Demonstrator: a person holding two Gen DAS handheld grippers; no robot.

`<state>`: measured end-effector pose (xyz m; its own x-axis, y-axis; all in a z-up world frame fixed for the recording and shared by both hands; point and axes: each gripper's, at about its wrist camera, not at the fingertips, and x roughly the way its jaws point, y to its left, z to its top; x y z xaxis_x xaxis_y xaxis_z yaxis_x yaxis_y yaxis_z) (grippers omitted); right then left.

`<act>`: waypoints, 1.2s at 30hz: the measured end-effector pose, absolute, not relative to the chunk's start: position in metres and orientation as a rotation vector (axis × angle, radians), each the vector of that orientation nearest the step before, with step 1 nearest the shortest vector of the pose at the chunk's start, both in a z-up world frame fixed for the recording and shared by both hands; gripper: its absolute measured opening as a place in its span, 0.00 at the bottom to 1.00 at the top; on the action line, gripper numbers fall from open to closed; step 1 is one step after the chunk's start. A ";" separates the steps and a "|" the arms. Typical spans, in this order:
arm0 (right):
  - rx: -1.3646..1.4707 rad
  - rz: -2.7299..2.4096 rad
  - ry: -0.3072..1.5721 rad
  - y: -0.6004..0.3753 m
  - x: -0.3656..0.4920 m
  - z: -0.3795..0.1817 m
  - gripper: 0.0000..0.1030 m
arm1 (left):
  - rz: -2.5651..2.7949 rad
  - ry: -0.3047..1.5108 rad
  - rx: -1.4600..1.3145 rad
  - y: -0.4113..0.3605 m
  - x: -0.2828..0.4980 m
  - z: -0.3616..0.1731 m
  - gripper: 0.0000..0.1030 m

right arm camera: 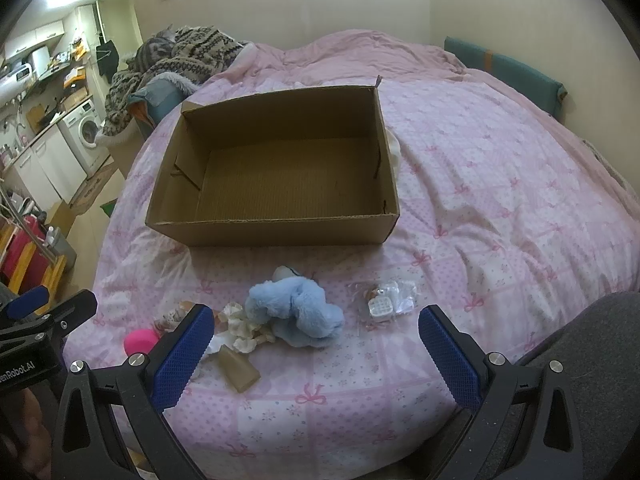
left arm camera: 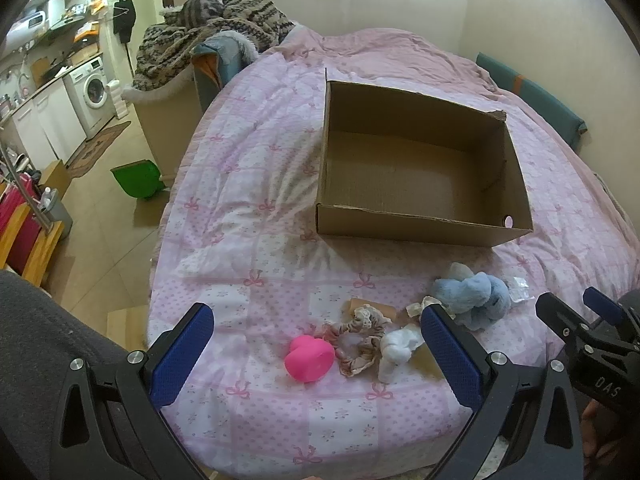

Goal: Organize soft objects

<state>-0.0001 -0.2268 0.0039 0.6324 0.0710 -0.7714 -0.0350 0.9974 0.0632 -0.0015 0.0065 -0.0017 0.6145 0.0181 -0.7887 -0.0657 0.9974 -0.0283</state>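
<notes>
We see one open brown cardboard box [left arm camera: 420, 168] resting on the pink-and-white quilted bedspread with bow print [left arm camera: 256, 208], its inside bare. In front of it, near the bed's edge, lies a loose cluster of soft things. We count one pink heart-shaped squishy item [left arm camera: 309, 358], one beige lace-trimmed scrunchie [left arm camera: 358, 342] touching it, one white fluffy piece [left arm camera: 396, 350] just beside the scrunchie, and one light blue plush toy [left arm camera: 474, 294] a little further right. One cream ruffled fabric piece [right arm camera: 244, 326] sits against the plush toy's left side, and one tan flat packet [right arm camera: 238, 368] lies just below it. To the right of the plush toy, slightly apart, is one clear plastic bag holding small white items [right arm camera: 386, 300].

Our left gripper [left arm camera: 316, 360] hovers over the heart and scrunchie with its two blue-padded fingers spread wide, gripping nothing. Our right gripper [right arm camera: 316, 354] is likewise spread wide and empty, hanging above the bedspread just in front of the plush toy.

One striped tabby cat [left arm camera: 204, 6] lies on one patterned knitted blanket [left arm camera: 224, 34] beyond the bed.
</notes>
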 end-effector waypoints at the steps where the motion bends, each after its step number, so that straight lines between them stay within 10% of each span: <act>1: 0.043 0.061 0.884 -0.227 0.000 0.004 1.00 | 0.048 0.908 -0.056 0.007 -0.002 -0.002 1.00; 36: 0.048 0.065 0.881 -0.226 -0.001 0.004 1.00 | 0.048 0.908 -0.053 0.006 -0.001 -0.001 1.00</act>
<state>-0.0008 -0.2263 0.0039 0.6346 0.0766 -0.7690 -0.0366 0.9969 0.0691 -0.0013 0.0058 -0.0009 0.6143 0.0193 -0.7889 -0.0645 0.9976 -0.0258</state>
